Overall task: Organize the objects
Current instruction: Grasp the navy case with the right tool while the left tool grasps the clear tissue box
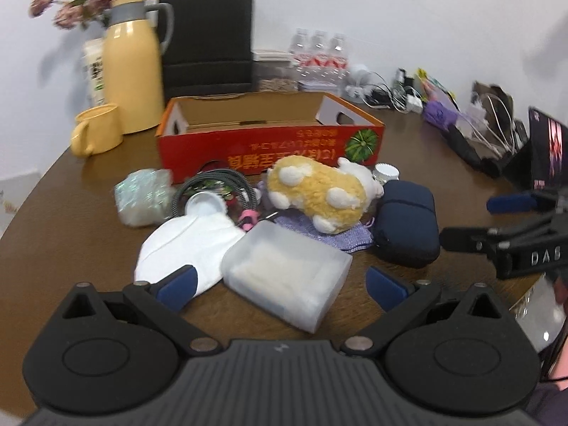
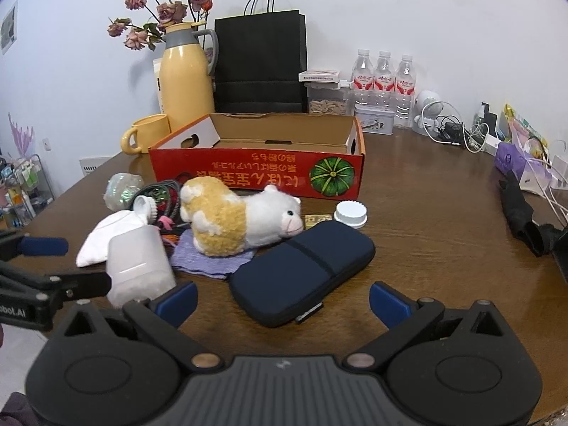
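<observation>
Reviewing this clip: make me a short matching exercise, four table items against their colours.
Items:
1. plush toy
2. zip case
3. cardboard box
4. mug

Colours:
A. navy
B. yellow
C. red outside
D. white and tan

Pairs: 1-D, 2-A, 3-C, 4-B

Plain white wall (image 2: pixel 390 7) behind, evenly lit, soft shadows on it. Dark brown wooden desk (image 2: pixel 426 234), rounded edge, glossy, light reflecting off top. Far left: small picture (image 2: pixel 9 28) stuck on wall, wire rack (image 2: pixel 25 184) with small items beside lilac decoration (image 2: pixel 21 138), white socket (image 2: pixel 45 143) low on wall. White vent-like panel (image 2: pixel 88 165) just past desk edge. Pale floor (image 1: pixel 14 184) visible lower left.
</observation>
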The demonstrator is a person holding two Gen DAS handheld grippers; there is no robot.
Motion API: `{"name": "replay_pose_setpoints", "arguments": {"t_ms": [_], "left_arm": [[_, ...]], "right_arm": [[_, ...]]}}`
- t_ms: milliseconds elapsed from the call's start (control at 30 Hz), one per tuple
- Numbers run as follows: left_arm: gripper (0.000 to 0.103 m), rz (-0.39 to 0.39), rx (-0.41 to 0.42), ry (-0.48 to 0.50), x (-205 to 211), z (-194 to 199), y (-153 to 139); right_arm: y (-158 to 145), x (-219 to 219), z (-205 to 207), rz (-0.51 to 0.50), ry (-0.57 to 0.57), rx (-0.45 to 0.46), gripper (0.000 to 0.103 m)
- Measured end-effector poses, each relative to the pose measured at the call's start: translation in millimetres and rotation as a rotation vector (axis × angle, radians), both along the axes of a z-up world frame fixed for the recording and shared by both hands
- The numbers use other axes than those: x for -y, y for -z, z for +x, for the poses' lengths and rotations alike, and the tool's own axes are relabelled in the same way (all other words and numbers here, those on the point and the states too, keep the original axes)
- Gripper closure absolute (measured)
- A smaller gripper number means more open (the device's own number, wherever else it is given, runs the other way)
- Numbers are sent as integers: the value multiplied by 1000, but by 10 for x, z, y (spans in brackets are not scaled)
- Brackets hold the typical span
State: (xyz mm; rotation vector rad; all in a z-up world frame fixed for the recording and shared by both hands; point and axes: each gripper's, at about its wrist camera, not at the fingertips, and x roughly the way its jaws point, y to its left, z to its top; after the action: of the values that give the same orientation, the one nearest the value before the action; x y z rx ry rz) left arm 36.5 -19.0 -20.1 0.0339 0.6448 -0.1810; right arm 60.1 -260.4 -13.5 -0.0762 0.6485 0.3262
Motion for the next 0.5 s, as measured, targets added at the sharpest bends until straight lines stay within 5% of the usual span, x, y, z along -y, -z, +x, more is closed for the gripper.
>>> {"name": "replay_pose_setpoints", "arguments": {"t_ms": [433, 500], "left_arm": [[1, 15, -54, 26, 60, 464, 341], [9, -8, -51, 24, 77, 455, 339]], "right_arm": [[186, -46, 592, -50, -26, -66, 0], [208, -71, 662, -46, -22, -78, 0]]}}
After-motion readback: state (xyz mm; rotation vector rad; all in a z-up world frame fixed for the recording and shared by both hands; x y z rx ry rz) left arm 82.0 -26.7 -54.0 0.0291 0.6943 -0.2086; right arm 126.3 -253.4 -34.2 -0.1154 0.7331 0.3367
